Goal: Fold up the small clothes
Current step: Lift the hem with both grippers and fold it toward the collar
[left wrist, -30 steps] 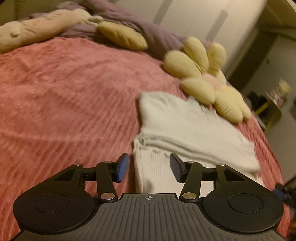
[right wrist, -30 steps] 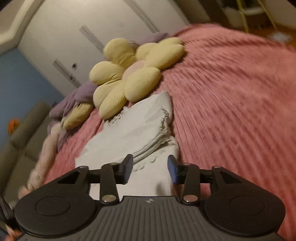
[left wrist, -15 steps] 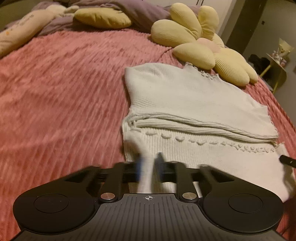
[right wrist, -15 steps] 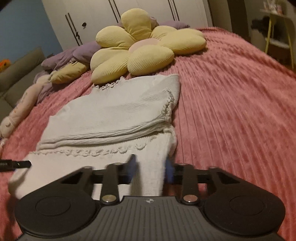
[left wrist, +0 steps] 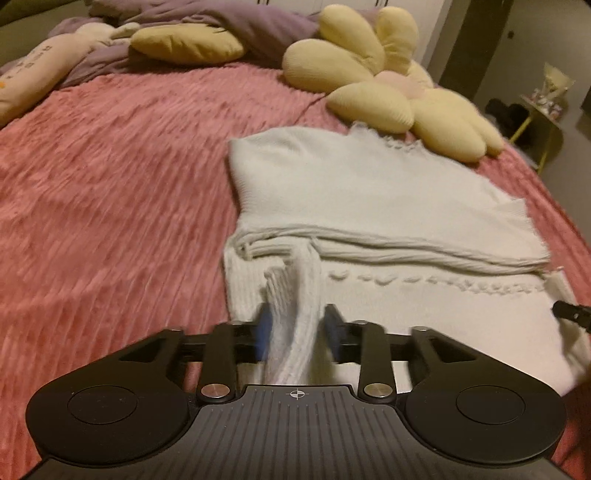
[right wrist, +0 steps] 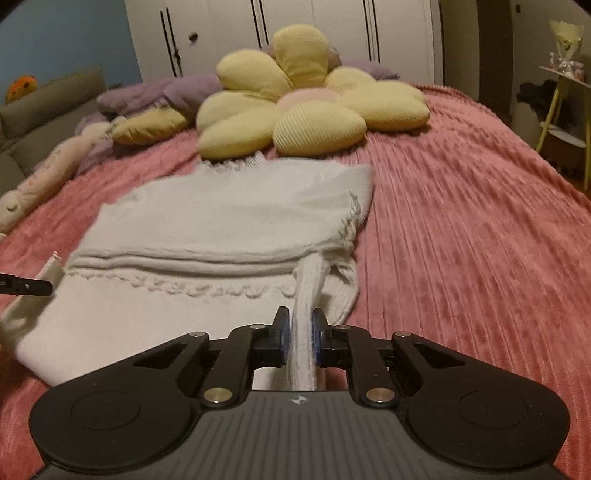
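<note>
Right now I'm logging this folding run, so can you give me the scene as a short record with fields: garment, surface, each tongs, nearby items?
garment: white knit sweater, partly folded, far part doubled over the near part
surface: pink ribbed bedspread
left tongs: jaws opening, a pulled-up ridge of the sweater's near edge between them
right tongs: shut on a pinched ridge of the near edge
nearby: yellow flower cushion just beyond the sweater; purple blanket and long pale plush at the far end
</note>
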Demonstrator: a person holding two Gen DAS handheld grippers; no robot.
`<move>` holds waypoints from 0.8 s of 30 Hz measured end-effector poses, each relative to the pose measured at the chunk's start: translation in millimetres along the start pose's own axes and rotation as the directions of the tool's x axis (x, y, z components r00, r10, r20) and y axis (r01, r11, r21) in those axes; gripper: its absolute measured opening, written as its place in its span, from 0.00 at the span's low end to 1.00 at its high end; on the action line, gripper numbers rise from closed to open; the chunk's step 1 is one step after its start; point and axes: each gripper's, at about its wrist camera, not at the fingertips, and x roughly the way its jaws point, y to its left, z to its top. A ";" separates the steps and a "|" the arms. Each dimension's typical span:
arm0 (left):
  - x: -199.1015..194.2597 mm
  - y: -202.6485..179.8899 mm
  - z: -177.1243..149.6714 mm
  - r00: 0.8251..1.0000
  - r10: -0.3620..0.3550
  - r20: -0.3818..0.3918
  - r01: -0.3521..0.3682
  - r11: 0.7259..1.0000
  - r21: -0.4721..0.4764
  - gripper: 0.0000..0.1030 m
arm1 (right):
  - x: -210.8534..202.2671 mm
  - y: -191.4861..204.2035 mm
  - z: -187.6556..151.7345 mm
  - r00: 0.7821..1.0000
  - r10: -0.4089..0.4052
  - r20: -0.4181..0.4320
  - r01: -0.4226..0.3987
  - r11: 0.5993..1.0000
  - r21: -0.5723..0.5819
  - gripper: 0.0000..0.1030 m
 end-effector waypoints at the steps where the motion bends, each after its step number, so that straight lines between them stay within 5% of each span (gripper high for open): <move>1: 2.1 0.5 -0.8 1.000 -0.001 -0.006 0.001 1.000 0.001 0.36 | 3.3 -0.8 0.4 1.000 0.002 -0.009 -0.002 1.000 0.005 0.18; 5: 8.1 3.0 1.2 1.000 -0.004 -0.021 0.004 1.000 0.003 0.32 | 9.8 3.3 2.4 1.000 -0.003 -0.014 0.002 1.000 -0.022 0.17; 6: 8.7 5.3 2.9 1.000 -0.010 -0.023 0.010 1.000 -0.006 0.14 | 10.9 5.1 3.3 1.000 -0.014 -0.014 0.013 0.999 -0.034 0.17; 7: 7.6 6.0 4.8 1.000 -0.014 -0.022 0.014 1.000 -0.015 0.10 | 11.0 6.4 3.9 1.000 -0.019 -0.012 0.018 0.999 -0.044 0.11; 14: -53.6 -13.4 37.8 0.985 -0.087 0.151 0.069 0.991 0.116 0.10 | -27.1 21.2 21.4 0.990 0.023 0.139 -0.002 0.988 -0.152 0.06; 18: -59.5 -20.5 73.1 0.964 -0.041 0.261 0.004 0.990 0.138 0.10 | -29.1 20.9 52.3 0.970 -0.014 0.244 0.046 0.991 -0.125 0.06; 24: 17.5 -3.5 97.2 0.990 0.036 0.140 -0.040 0.999 0.024 0.10 | 26.4 0.3 81.5 0.983 -0.049 0.178 0.049 0.999 0.005 0.07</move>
